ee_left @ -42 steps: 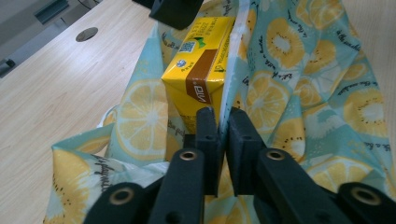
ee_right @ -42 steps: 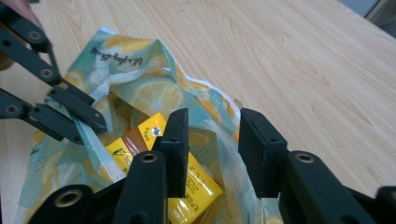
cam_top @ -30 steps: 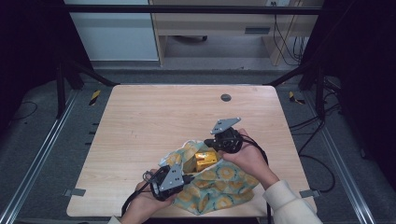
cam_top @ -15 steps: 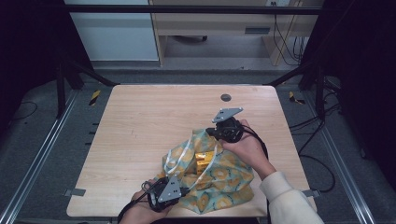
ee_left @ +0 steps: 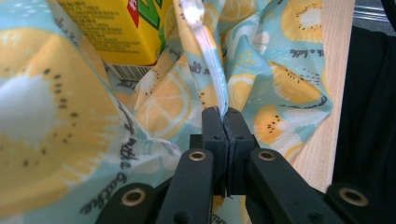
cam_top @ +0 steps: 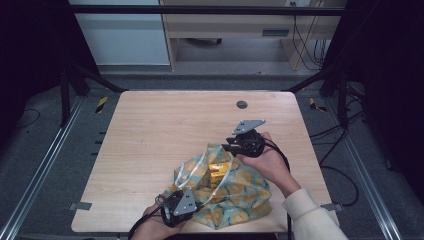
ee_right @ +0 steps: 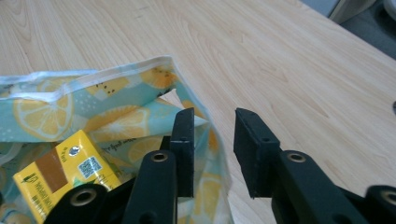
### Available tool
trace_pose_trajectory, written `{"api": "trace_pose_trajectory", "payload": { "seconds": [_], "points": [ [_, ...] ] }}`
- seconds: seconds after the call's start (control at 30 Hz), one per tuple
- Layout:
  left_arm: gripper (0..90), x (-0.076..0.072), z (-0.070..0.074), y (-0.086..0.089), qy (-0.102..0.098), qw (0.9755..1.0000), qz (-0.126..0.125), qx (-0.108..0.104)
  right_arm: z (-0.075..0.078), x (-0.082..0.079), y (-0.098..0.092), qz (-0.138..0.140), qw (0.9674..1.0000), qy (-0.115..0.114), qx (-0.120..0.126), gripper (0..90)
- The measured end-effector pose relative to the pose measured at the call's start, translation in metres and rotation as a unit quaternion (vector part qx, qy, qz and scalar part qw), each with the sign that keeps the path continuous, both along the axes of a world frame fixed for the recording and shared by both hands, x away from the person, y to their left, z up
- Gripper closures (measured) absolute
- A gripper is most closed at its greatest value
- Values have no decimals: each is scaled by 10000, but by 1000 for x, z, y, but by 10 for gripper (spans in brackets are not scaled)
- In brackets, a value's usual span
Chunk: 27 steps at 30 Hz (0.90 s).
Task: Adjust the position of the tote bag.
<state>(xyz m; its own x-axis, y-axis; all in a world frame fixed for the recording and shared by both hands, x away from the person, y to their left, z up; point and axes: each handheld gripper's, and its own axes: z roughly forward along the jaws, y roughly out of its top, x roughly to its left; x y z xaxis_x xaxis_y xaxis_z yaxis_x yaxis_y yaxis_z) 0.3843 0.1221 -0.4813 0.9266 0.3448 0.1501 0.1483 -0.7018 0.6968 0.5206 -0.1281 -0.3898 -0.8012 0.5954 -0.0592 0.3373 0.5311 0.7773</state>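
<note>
A fabric bag printed with lemons and kiwis lies crumpled at the table's front edge, its mouth facing up. A yellow drink carton sits inside it. My left gripper is at the bag's near side, shut on the bag's pale rim strip. My right gripper is at the bag's far corner. Its jaws have just been opening and stand apart; the bag's rim lies loose beside the left jaw, with slack fabric in the gap.
The wooden table has a dark round grommet near its far edge. Black frame posts stand at both sides and cables trail on the floor at the right. A cabinet stands beyond the table.
The left hand has pulled the bag's rim down toward the front edge, stretching the mouth wider. The right gripper's jaws have parted and let the far rim go.
</note>
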Motion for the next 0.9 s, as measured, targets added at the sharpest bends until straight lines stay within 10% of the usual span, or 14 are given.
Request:
{"api": "trace_pose_trajectory", "payload": {
  "seconds": [0.6,0.9],
  "points": [
    [898,3,-4,-2,43,10000,51,2,-17,-12,-23,-188,9973,700,65,563],
    [898,3,-5,-2,44,10000,76,3,-14,-17,-23,-71,9983,573,-15,891]
  ]
}}
